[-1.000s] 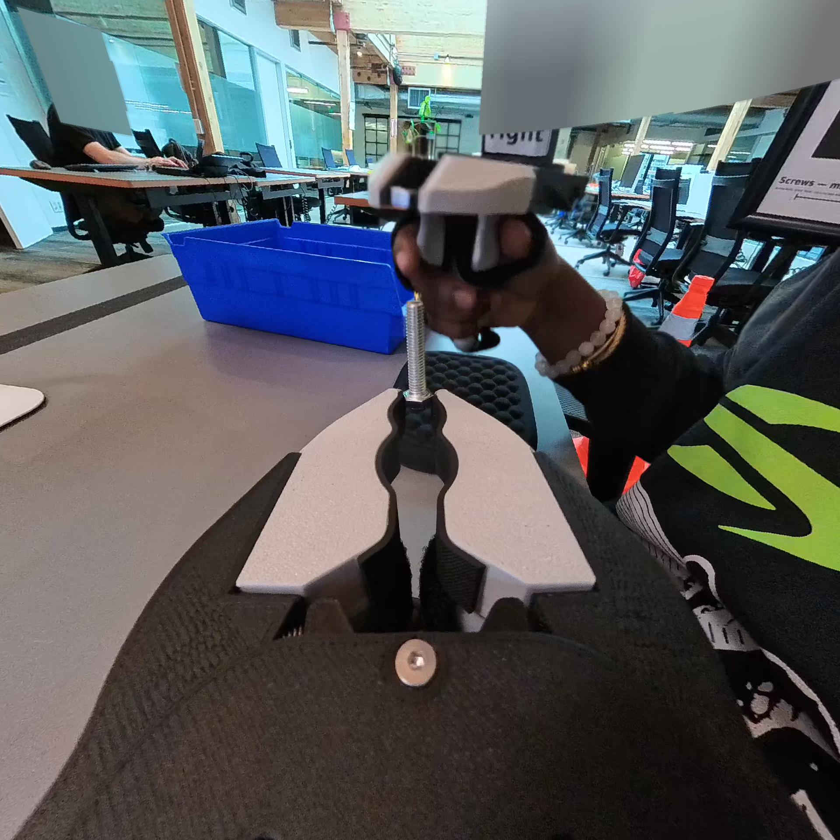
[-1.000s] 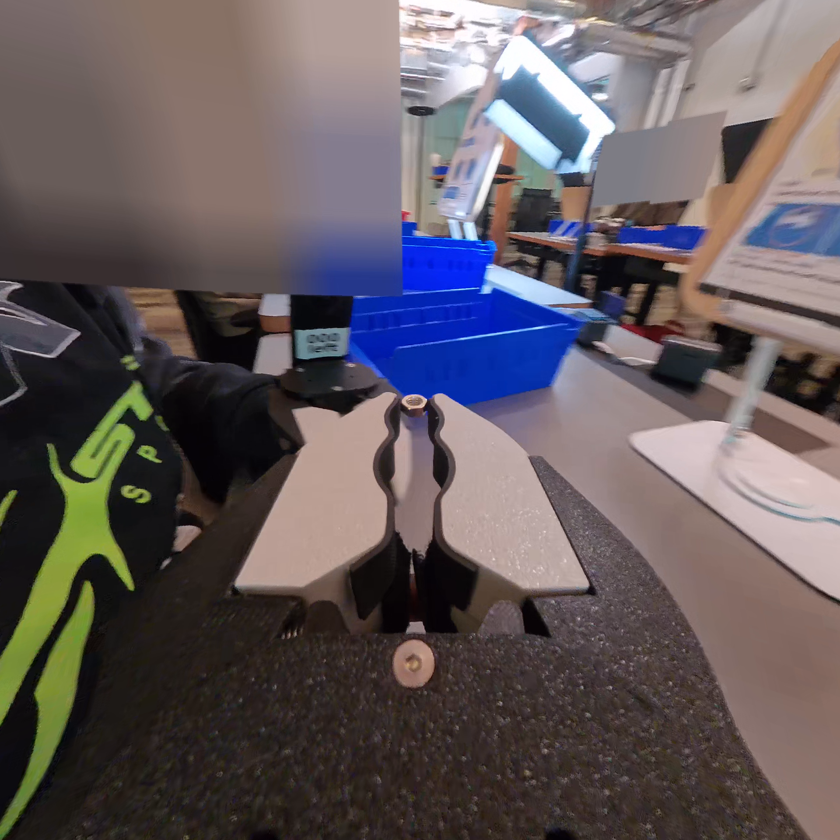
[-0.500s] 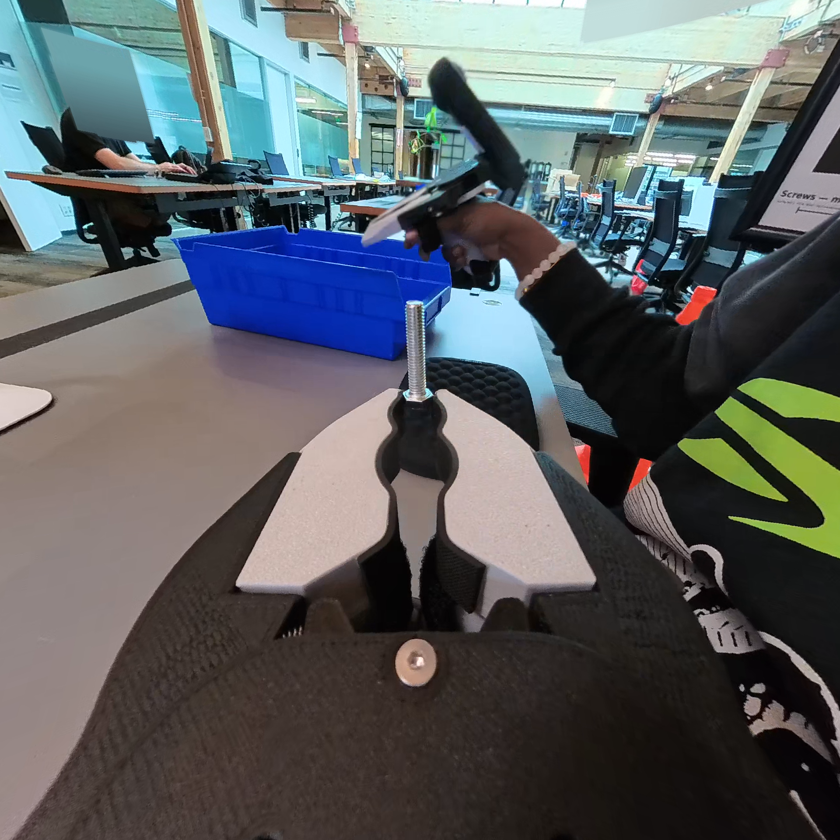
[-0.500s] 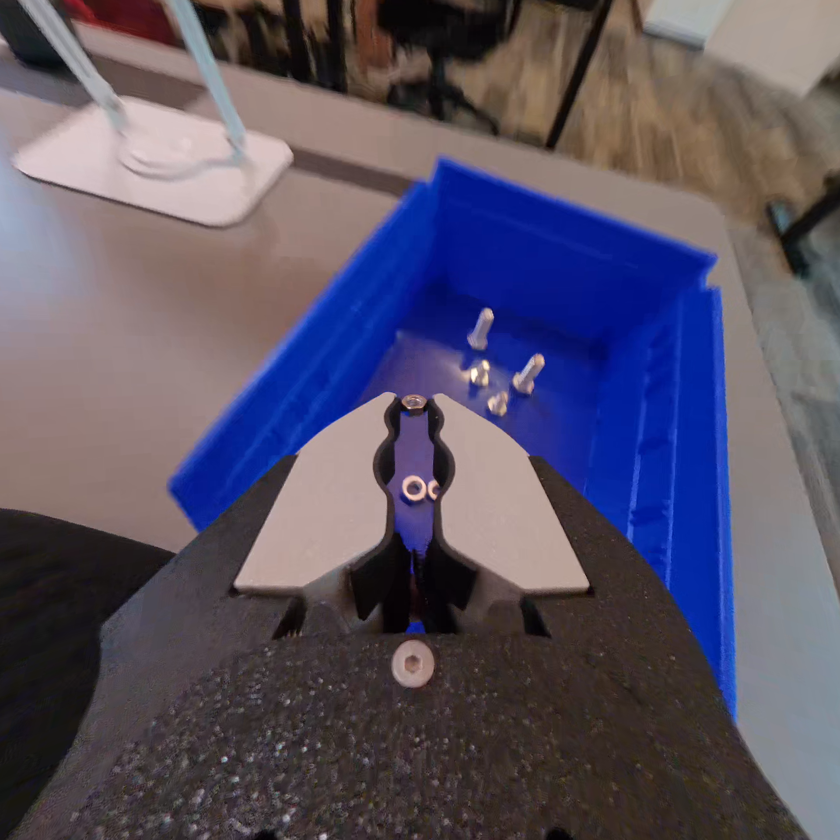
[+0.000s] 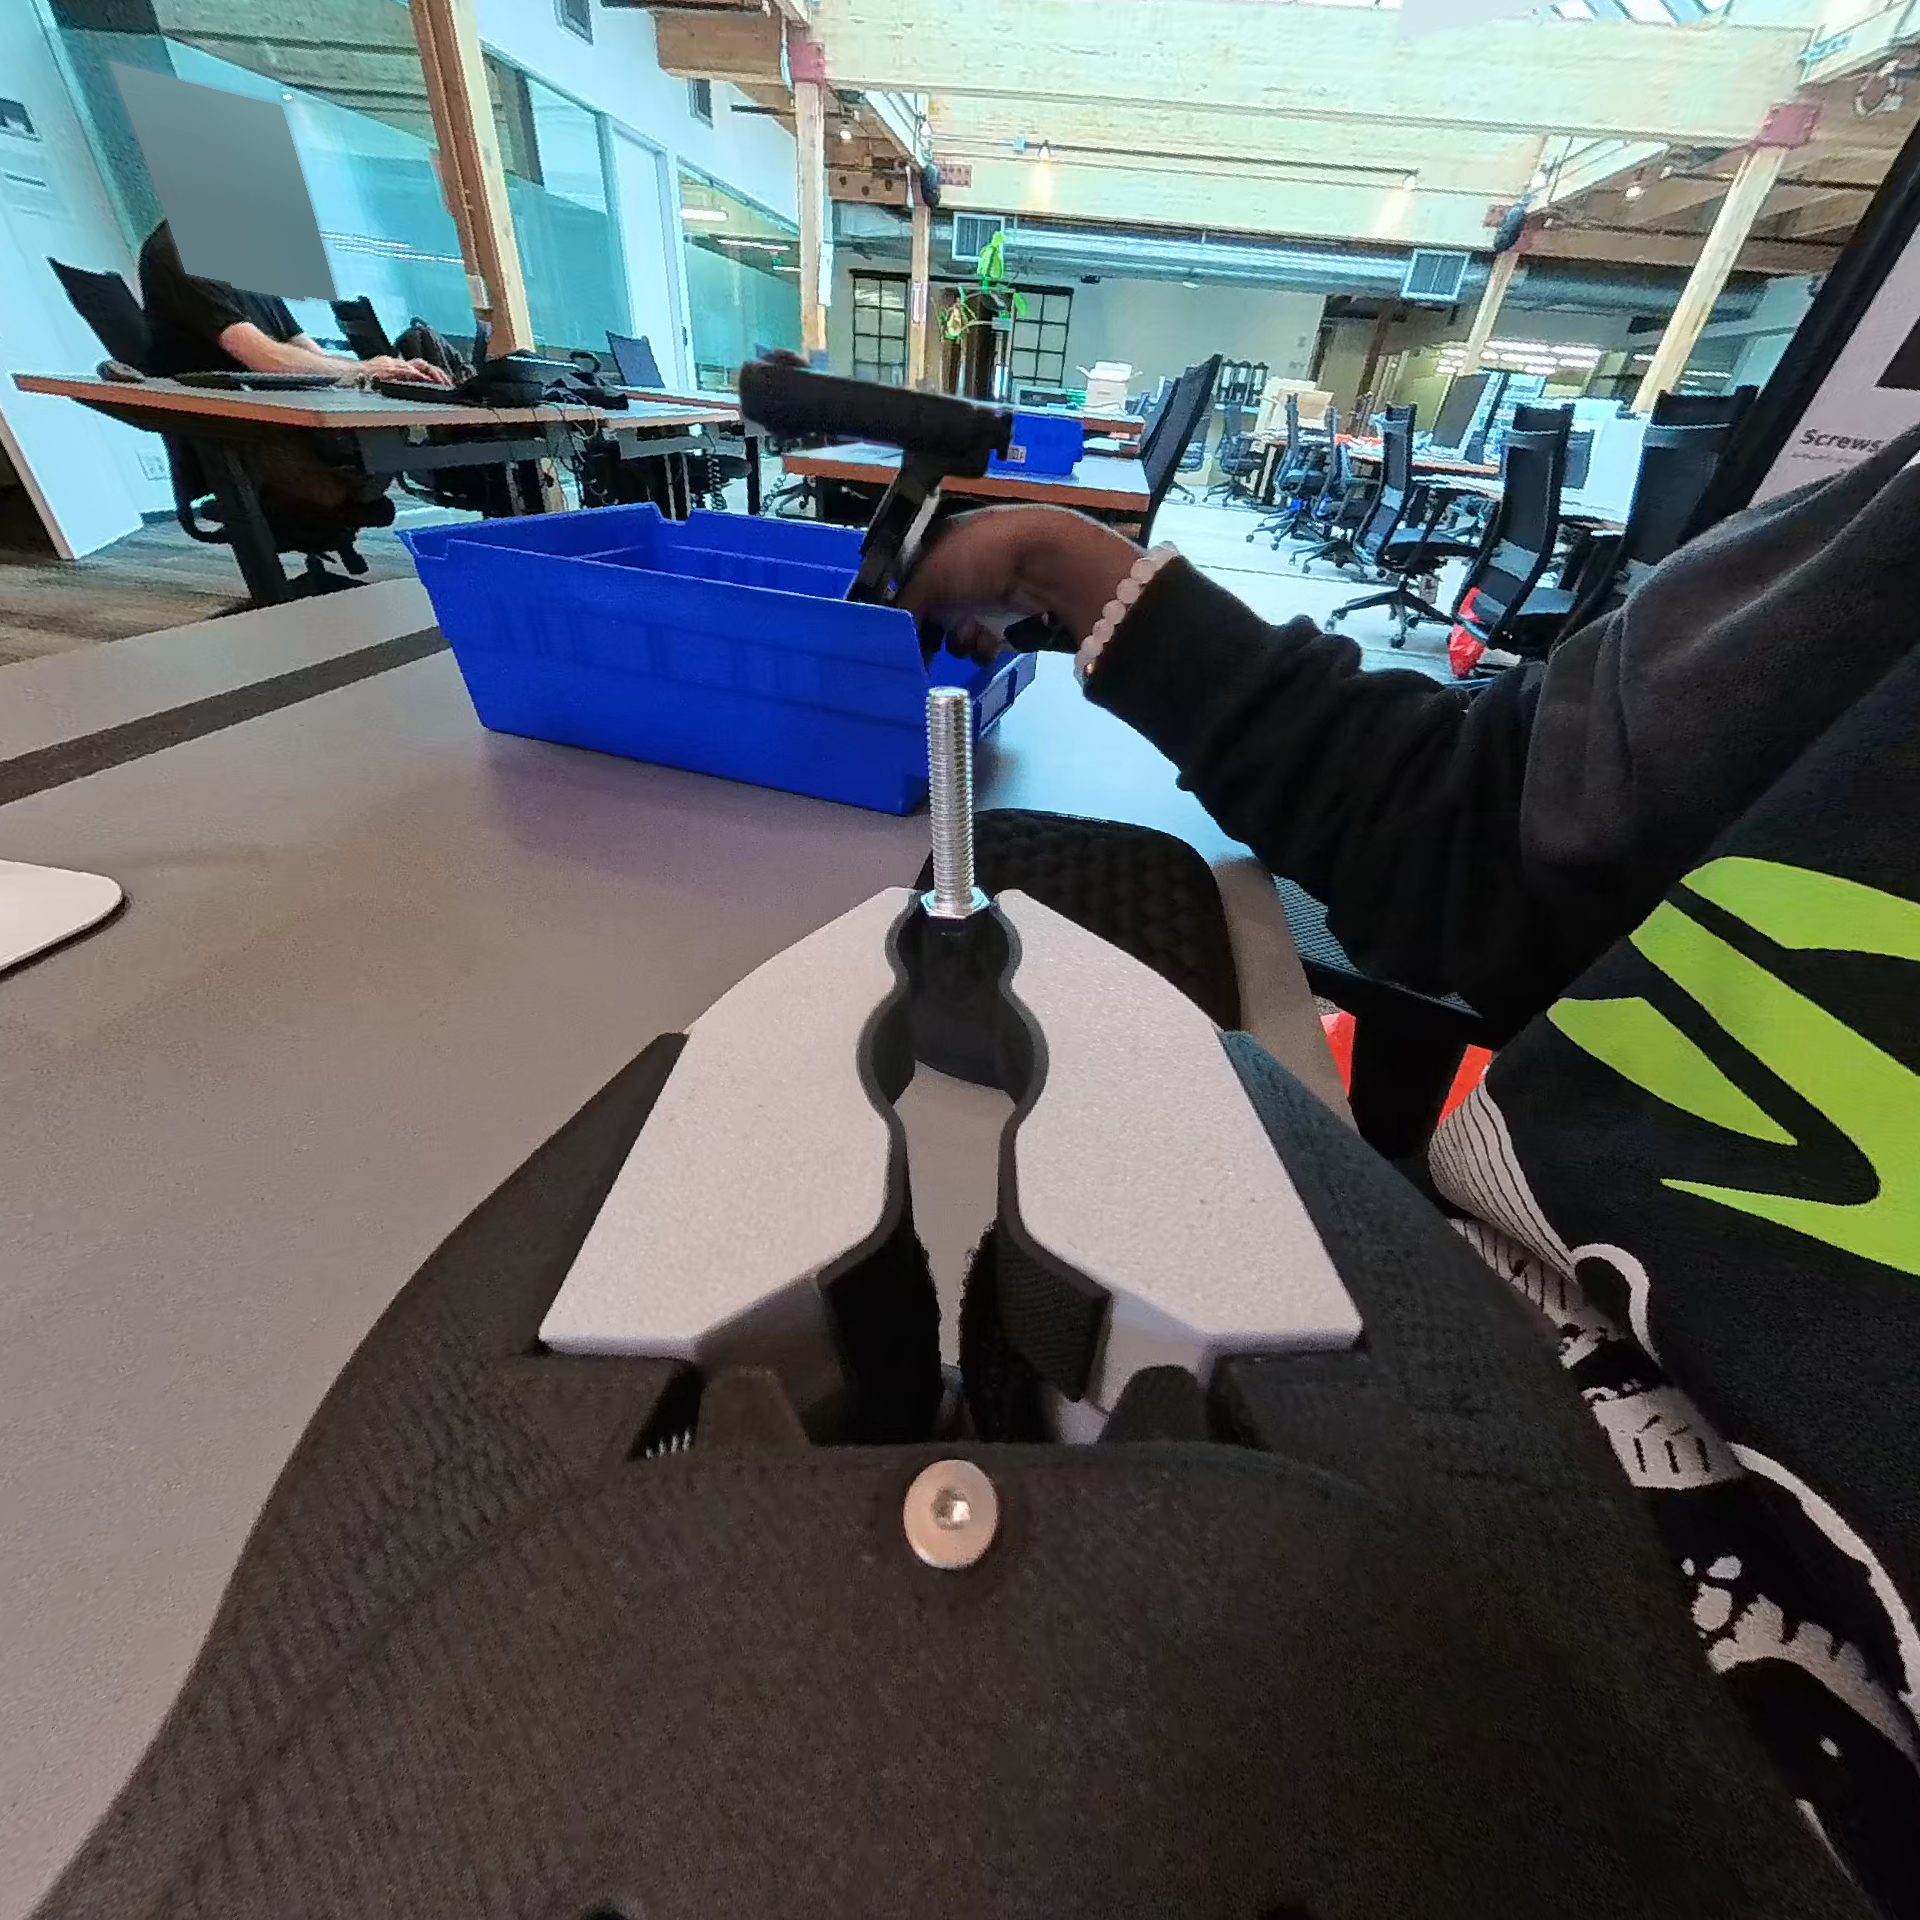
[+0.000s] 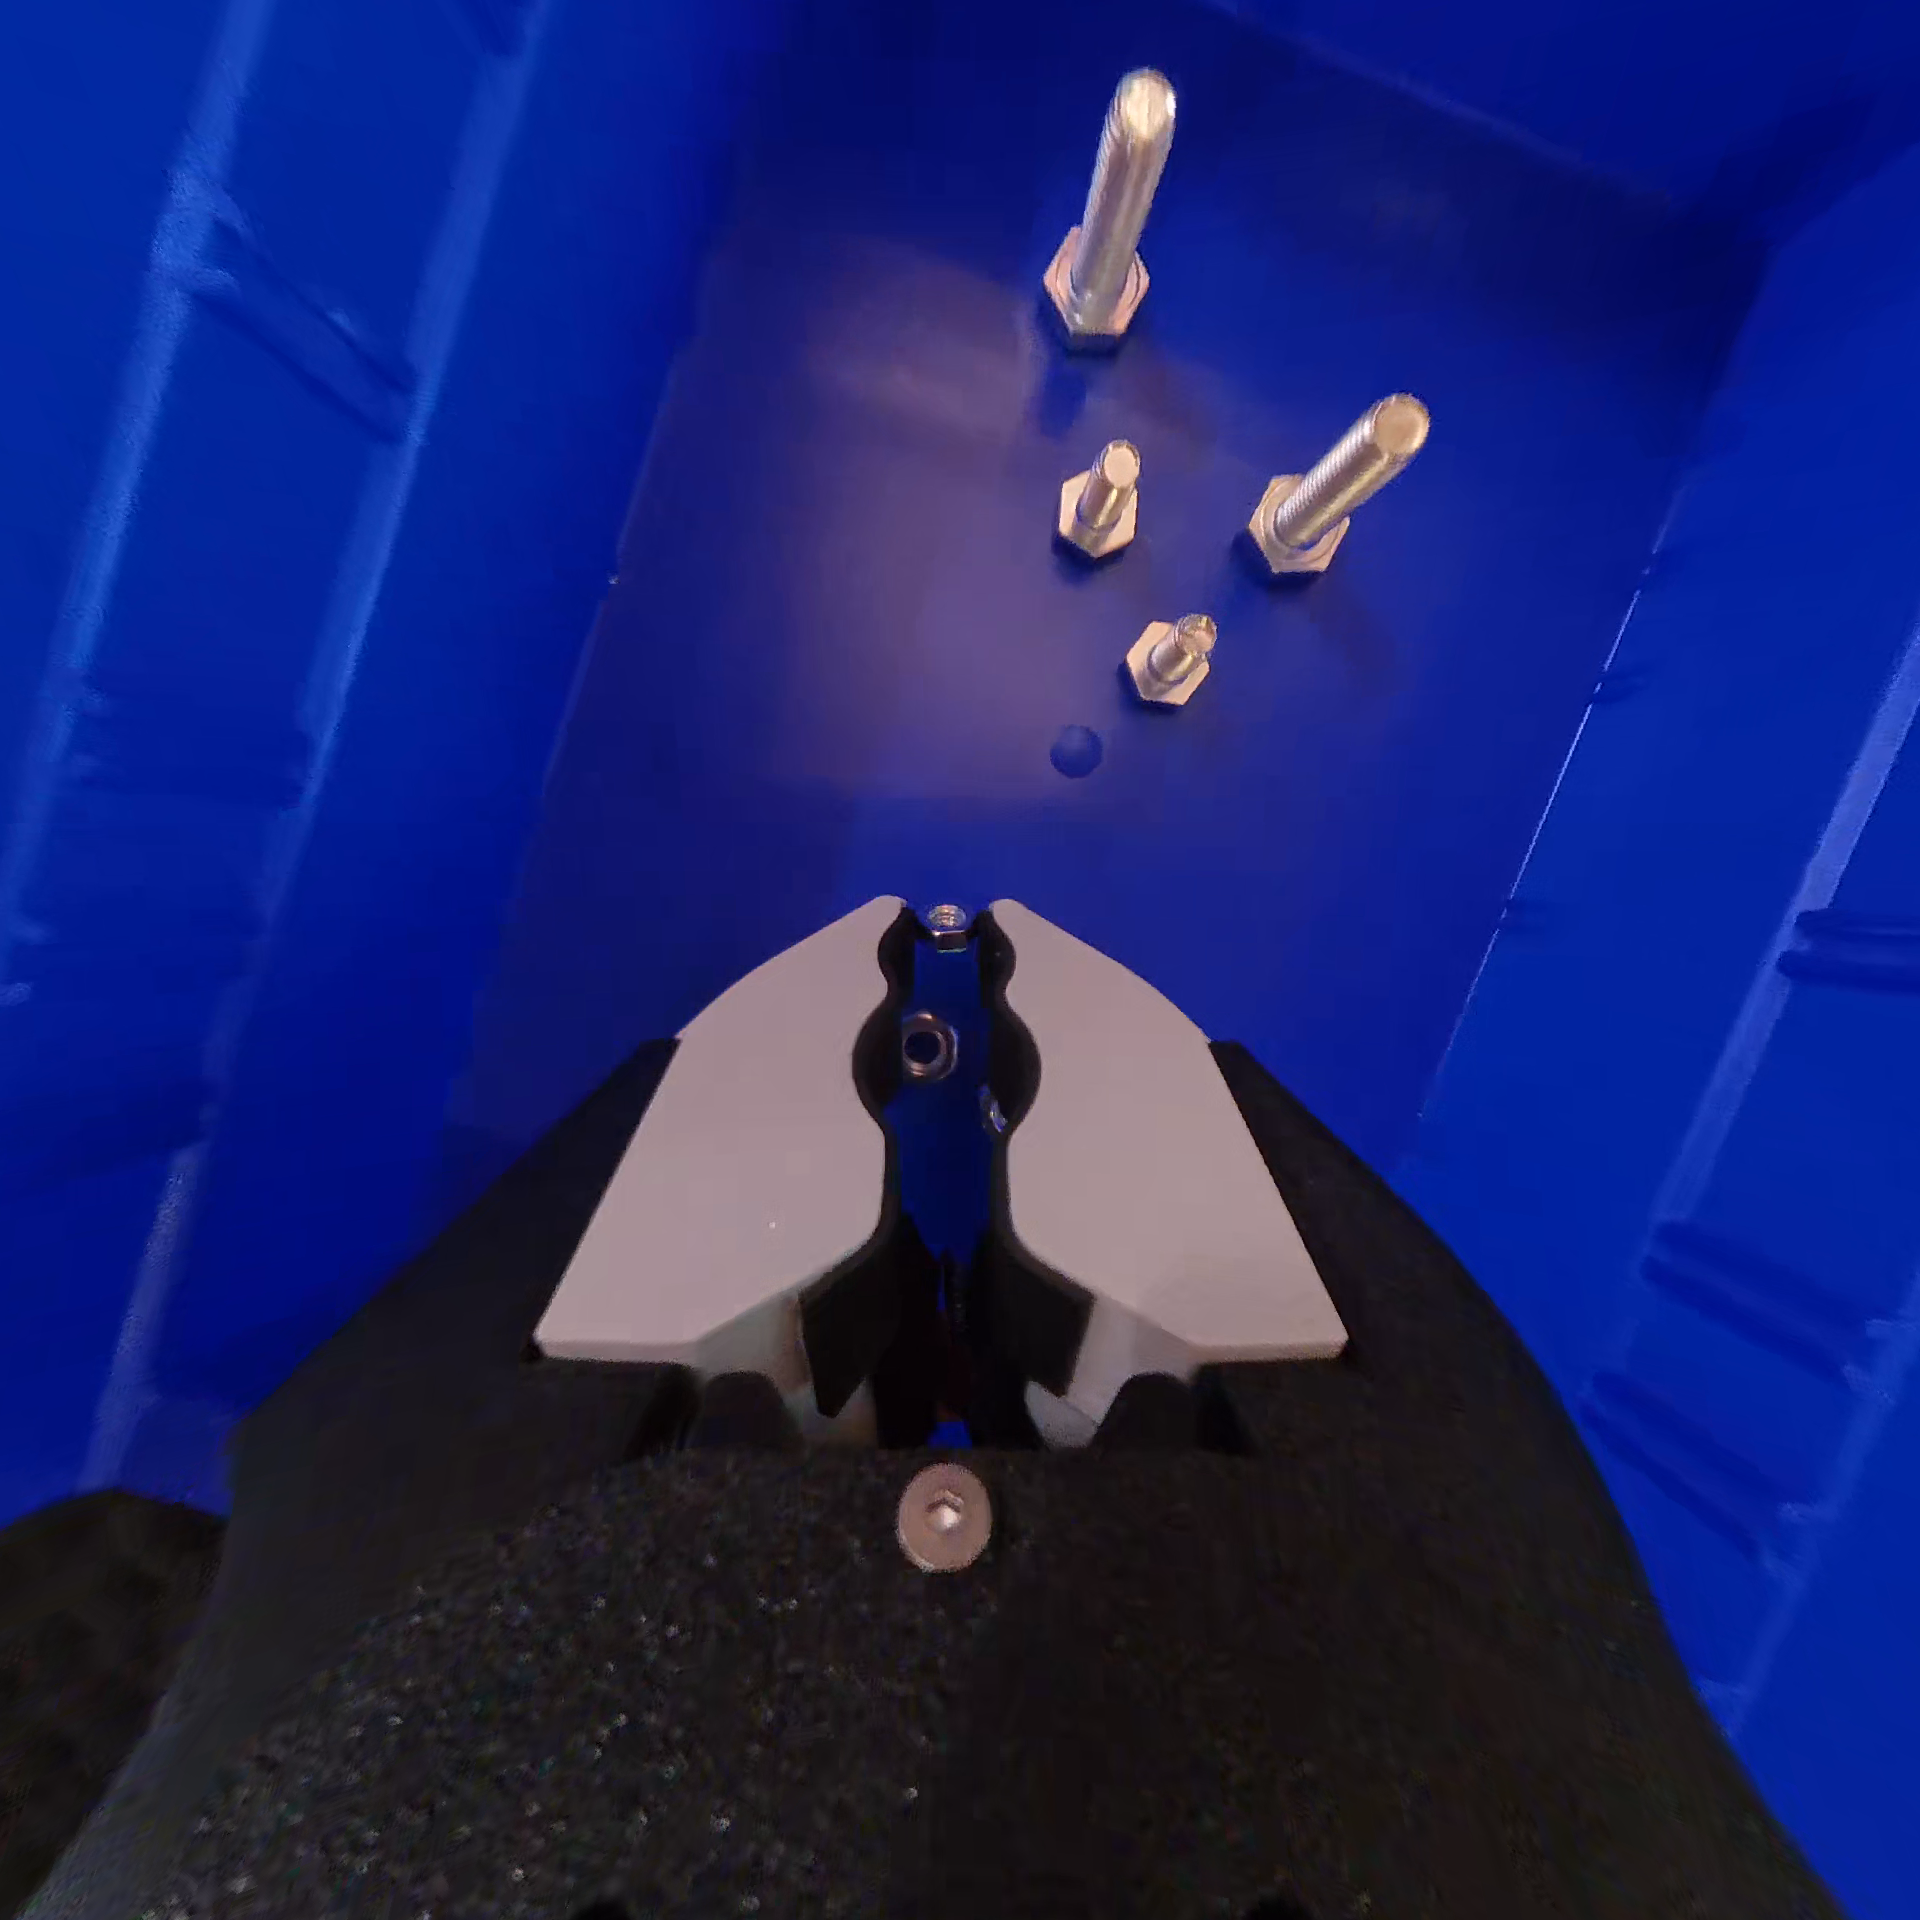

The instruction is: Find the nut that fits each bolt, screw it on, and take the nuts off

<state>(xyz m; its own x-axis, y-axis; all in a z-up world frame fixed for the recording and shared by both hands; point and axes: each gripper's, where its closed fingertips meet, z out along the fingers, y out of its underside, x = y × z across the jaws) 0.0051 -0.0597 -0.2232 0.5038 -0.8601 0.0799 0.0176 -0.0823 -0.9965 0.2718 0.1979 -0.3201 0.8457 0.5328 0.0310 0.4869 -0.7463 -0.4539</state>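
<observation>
My left gripper (image 5: 951,906) is shut on the head of a long silver bolt (image 5: 949,795), which stands upright above the grey table. My right gripper (image 6: 945,922) is shut on a small silver nut (image 6: 947,925) at its fingertips, low inside the blue bin (image 6: 312,623). In the left wrist view the right gripper's body (image 5: 883,436) and the hand that holds it reach down into the bin (image 5: 675,665). Several bolts stand on their heads on the bin floor, the tallest (image 6: 1107,218) farthest off. A loose nut (image 6: 928,1047) lies on the floor between my right fingers.
The grey table (image 5: 312,987) stretches left of the bin. A white stand base (image 5: 42,914) sits at the left edge. A black mesh chair back (image 5: 1101,914) is just beyond my left gripper. The person's dark sleeve (image 5: 1455,779) crosses on the right. The gap from one gripper's tips to the other's is roughly 40 cm.
My right gripper, with the nut in it, left the bolt's tip, swung over to the blue bin and went down inside it. My left gripper and its bolt stayed still.
</observation>
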